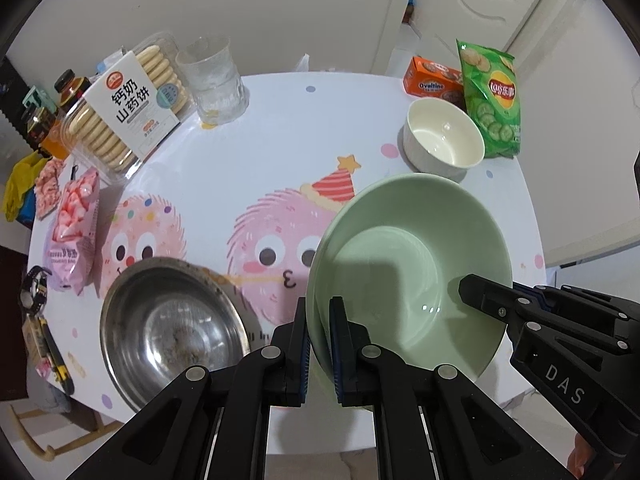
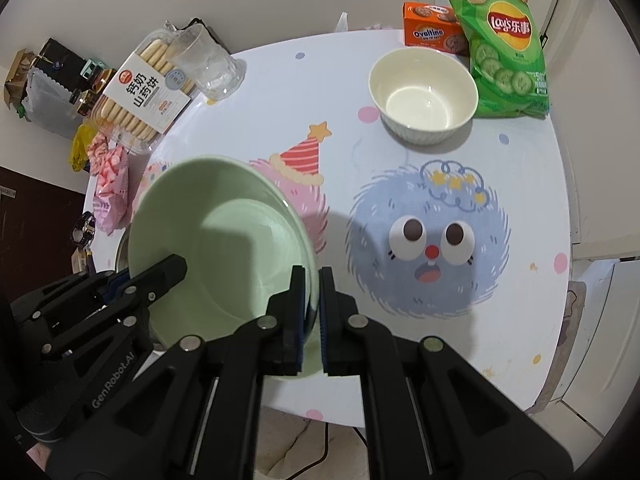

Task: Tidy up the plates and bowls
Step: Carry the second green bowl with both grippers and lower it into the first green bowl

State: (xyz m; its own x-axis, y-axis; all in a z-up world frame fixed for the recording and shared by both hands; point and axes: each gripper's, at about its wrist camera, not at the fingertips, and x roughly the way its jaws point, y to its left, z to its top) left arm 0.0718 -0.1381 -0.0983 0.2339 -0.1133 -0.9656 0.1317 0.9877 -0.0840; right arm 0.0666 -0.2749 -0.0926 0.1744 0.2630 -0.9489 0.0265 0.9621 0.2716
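green bowl point(image 1: 408, 276) is the thing we hold with both tools, and it is tilted above the table point(image 1: 248, 152), not resting flat on it. we see the left gripper point(image 1: 319, 344) pinching the bowl's rim on its left side, one pad outside the wall and one pad inside. the right gripper point(image 2: 314, 312) pinches the opposite side of the rim in the same way, with the thin wall pressed between its blue pads. in the left wrist view the right gripper reaches in over the bowl from the right edge.

just left of the green bowl stands a steel bowl point(image 1: 172, 328) on the table; something greyish lies in its bottom, perhaps food rests, but we cannot tell well. a white bowl point(image 2: 424, 94) stands upright at the far side of the table, well apart from the green one, just beside a green chips bag point(image 2: 500, 44) and near an orange ovaltine box point(image 2: 432, 32). on the far left we see a clear box of biscuits point(image 1: 124, 108) and next to it a clear glass cup point(image 1: 214, 80). a pink snack packet point(image 1: 74, 232) lies near the left edge of the table. the tablecloth shows pink fluffy cartoon faces and a blue one point(image 2: 428, 248).
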